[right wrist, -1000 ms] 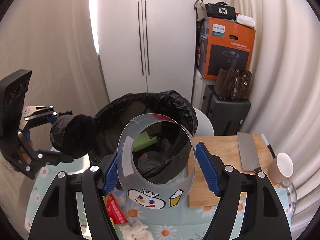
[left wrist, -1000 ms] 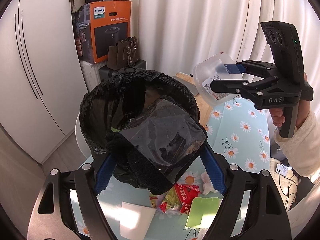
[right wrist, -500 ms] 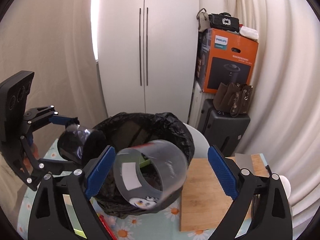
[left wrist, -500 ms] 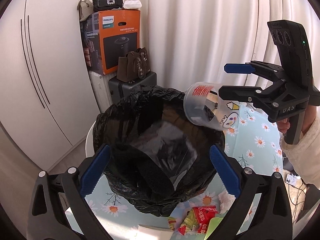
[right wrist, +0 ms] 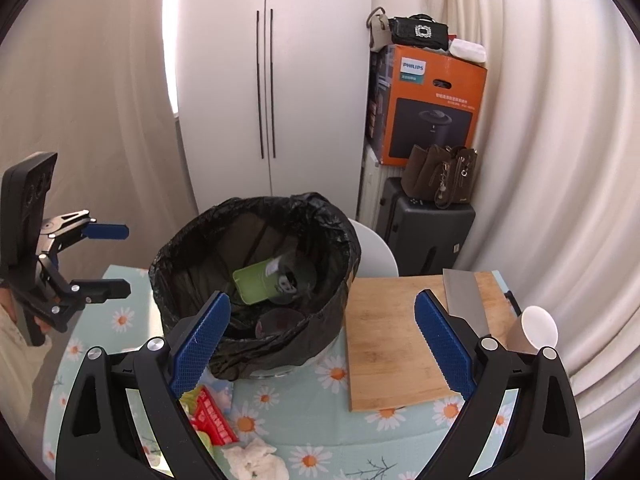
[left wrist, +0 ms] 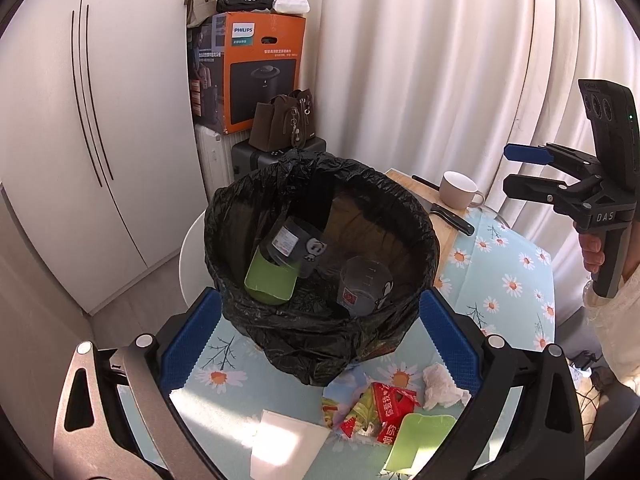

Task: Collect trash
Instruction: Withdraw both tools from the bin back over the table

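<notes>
**A:** Cups went into the bin (left wrist: 320,196) just now, both of them?

**B:** Yes. A second before, my left gripper (left wrist: 316,344) clamped a dark bundle in clear film, and my right gripper (right wrist: 320,340) squeezed a clear cup with a cartoon face. Now both grippers stood wide and empty, with nothing between the blue pads (left wrist: 188,340).

**A:** Where did the things land?

**B:** Inside the black liner. I saw a clear cup (left wrist: 364,284) lying on the bottom, and a second cup (left wrist: 296,244) with a label leaning on a green container (left wrist: 272,280). The dark bundle I could not find with certainty.

**A:** So the task was finished?

**B:** I judged not. On the flowered cloth (left wrist: 504,280) in front of the bin some trash remained: red wrappers (left wrist: 384,408), a crumpled tissue (left wrist: 440,384), a green piece (left wrist: 420,440) and a white paper (left wrist: 288,440). Both grippers were free for them.

**A:** And the mug (left wrist: 460,194) and the knife (right wrist: 466,300) on the wooden board (right wrist: 388,344)?

**B:** I think these are not trash.
</notes>
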### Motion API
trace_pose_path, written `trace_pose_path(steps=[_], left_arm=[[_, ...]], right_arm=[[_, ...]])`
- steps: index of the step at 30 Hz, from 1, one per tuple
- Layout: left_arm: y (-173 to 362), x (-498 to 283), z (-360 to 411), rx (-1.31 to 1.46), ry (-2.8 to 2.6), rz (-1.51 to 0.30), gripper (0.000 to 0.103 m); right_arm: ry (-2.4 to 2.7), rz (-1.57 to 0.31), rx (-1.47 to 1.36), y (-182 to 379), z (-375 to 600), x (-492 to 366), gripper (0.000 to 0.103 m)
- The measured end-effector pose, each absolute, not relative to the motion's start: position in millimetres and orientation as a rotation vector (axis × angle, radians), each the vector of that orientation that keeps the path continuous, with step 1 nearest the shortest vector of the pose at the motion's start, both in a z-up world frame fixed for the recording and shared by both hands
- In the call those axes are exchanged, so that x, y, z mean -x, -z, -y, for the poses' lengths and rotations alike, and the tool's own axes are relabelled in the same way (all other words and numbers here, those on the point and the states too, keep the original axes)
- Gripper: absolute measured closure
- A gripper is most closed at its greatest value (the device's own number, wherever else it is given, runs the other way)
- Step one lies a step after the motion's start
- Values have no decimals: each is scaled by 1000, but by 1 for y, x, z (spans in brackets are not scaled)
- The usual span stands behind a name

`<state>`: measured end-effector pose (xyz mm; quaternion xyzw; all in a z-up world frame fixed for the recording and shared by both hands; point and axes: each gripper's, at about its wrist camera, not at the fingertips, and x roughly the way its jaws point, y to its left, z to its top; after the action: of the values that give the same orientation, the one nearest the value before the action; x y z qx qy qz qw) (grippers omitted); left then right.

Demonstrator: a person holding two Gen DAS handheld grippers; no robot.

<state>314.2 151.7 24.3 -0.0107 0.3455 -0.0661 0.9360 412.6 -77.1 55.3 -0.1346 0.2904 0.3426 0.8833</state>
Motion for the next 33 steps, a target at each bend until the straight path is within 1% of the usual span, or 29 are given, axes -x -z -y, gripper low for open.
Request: trace_pose_path(steps=[11, 21, 28, 33], left_arm=[[-25, -251, -145, 75, 119, -720, 6], [-32, -208, -126, 48, 132, -727, 6], [-21, -182, -113, 54, 142, -748, 6], [-3, -167, -105, 41, 150, -788, 6]], right_arm=[[-670, -644, 263, -59, 112, -342, 14], [-576, -625, 393, -58, 140, -287, 14], [-561, -650, 389, -55, 159, -256, 14], [-553, -682, 381, -43, 167, -240, 14]])
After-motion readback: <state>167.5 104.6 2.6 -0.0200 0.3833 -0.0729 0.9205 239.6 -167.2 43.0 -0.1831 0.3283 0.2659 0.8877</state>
